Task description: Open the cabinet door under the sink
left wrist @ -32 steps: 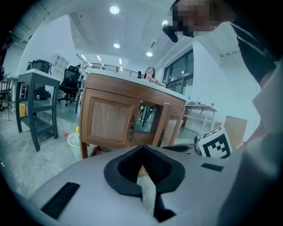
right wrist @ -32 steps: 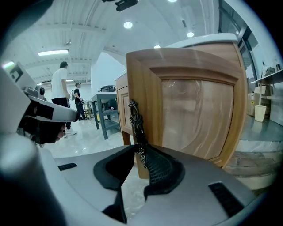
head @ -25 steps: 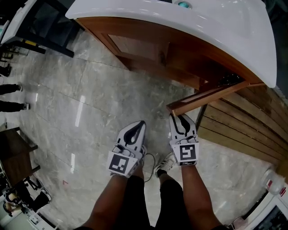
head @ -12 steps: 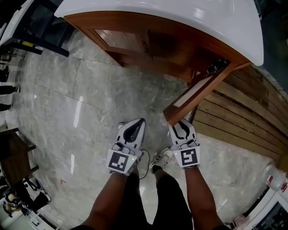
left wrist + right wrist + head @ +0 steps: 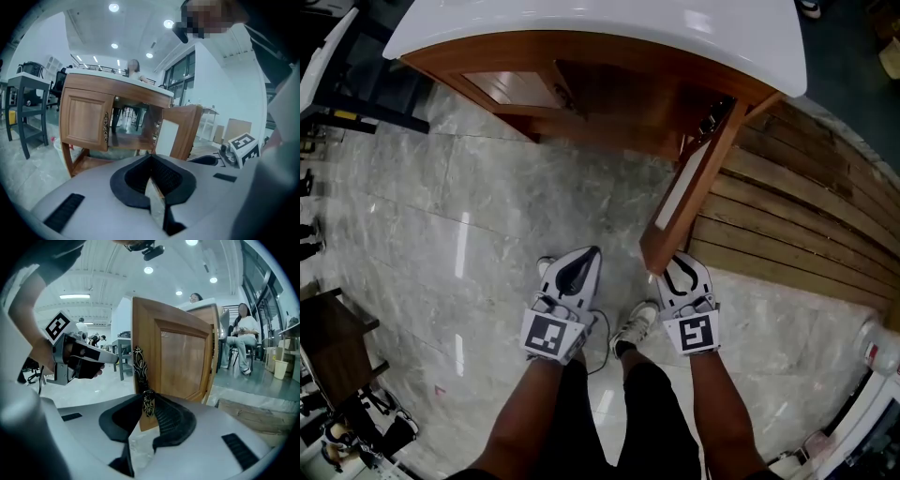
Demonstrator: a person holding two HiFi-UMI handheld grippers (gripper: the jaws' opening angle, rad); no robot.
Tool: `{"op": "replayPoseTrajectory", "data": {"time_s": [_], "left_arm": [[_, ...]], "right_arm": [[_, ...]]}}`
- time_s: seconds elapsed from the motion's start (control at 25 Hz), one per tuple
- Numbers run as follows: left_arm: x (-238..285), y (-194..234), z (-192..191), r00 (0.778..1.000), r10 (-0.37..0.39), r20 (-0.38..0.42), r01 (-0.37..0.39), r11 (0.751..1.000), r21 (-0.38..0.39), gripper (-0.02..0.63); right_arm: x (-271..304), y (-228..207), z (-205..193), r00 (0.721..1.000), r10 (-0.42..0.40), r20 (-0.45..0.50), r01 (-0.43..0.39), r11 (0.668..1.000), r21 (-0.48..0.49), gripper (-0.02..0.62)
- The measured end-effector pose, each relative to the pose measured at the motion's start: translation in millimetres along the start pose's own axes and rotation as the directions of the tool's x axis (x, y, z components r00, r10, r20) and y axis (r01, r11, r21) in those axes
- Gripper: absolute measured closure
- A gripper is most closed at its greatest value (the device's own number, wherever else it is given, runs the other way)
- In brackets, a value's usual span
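grey veined stone floor [image 5: 487, 216] beneath both pairs of jaws, glossy, streaked with lamp glare. right of the right jaws, giving way to brown wooden slats [image 5: 797, 216]. ahead of the jaws, standing on it: wooden sink cabinet [image 5: 502, 87]. between and just behind the jaws, a white shoe [image 5: 636, 328]. far left of the left jaws, a dark wooden stand [image 5: 328, 328].

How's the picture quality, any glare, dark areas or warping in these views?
Head view: dim, with pale light streaks on the glossy floor and sheen on the white sink top. Left gripper view: fisheye, black corners, ceiling lights blown out. Right gripper view: same warping; the cabinet door is sharp.
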State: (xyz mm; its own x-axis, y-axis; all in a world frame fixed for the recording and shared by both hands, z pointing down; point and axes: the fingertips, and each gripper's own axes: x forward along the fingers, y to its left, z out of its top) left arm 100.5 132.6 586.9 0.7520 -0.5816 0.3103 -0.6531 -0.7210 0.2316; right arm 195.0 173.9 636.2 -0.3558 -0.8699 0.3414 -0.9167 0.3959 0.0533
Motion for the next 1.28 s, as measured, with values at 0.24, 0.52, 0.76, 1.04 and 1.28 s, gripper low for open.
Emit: {"op": "replayPoseTrajectory", "data": {"time_s": [0.24,0.52,0.76,1.04,1.28], "left_arm": [[11,-16,-3,0.999,-0.03,-0.019,0.031,0.999,0.02,0.583],[25,-32,0,0.997,-0.067,-0.029,0.067,0.997,0.029,0.583],[30,-38,0,0.995,-0.084,-0.043,0.086,0.996,0.037,0.583],[25,-34,27,0.995,-0.085,-0.045,0.086,0.996,0.032,0.583],[15,-24,48,0.996,-0.077,-0.048,0.078,0.997,0.026,0.583]], "right_arm": [[-24,-21,-10,0.995,-0.097,0.007,0.096,0.994,0.046,0.502],[-50,-48,-29,0.976,-0.216,-0.042,0.219,0.97,0.104,0.526],[-55,-55,-33,0.966,-0.251,-0.066,0.256,0.962,0.09,0.5],[-75,-56,-14,0.947,-0.309,-0.09,0.318,0.939,0.129,0.506],[-108,-47,10,0.926,-0.358,-0.12,0.374,0.912,0.167,0.566]]}}
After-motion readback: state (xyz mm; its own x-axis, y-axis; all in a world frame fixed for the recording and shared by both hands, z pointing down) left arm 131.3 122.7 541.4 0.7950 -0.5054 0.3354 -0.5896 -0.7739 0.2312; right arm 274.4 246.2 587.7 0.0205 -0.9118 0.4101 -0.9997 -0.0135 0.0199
